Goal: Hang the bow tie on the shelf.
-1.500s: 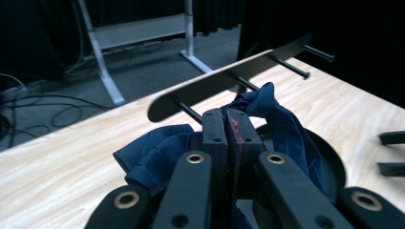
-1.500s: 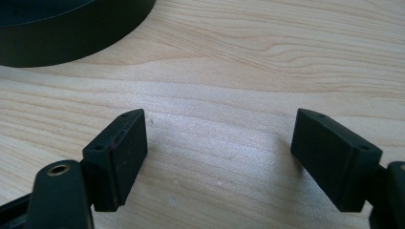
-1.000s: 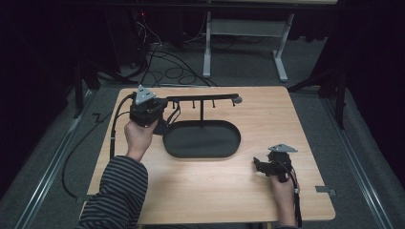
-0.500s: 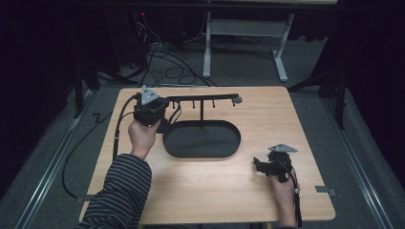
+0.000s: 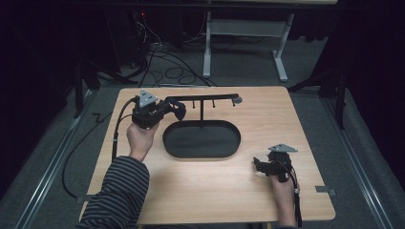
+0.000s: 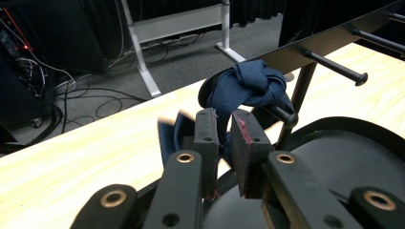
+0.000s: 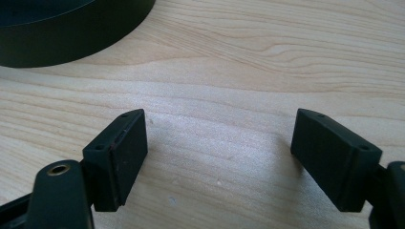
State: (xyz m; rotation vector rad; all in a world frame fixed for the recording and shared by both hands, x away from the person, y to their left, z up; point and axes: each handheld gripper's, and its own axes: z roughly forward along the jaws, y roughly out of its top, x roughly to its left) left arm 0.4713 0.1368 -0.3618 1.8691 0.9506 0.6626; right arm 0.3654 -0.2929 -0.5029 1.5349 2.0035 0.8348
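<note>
A dark blue cloth (image 6: 248,86) hangs bunched on a peg at the left end of the black rack (image 5: 205,98). It shows as a dark lump (image 5: 177,109) in the high view. My left gripper (image 6: 224,124) points at it from the left, and its jaws have just been opening. A narrow gap stands between the pads (image 6: 206,129), with a fold of the cloth in it that is not pressed. In the high view the left gripper (image 5: 169,108) sits at the rack's end. My right gripper (image 7: 217,138) rests open over bare wood near the front right (image 5: 258,164).
A black oval tray (image 5: 200,139) lies under the rack in the middle of the wooden table (image 5: 296,114). More pegs (image 6: 334,67) stick out along the rack's bar. Cables and a desk frame (image 5: 243,28) lie on the floor beyond the table's far edge.
The left hand has shifted slightly to the right at the rack's left end. The right gripper has not moved.
</note>
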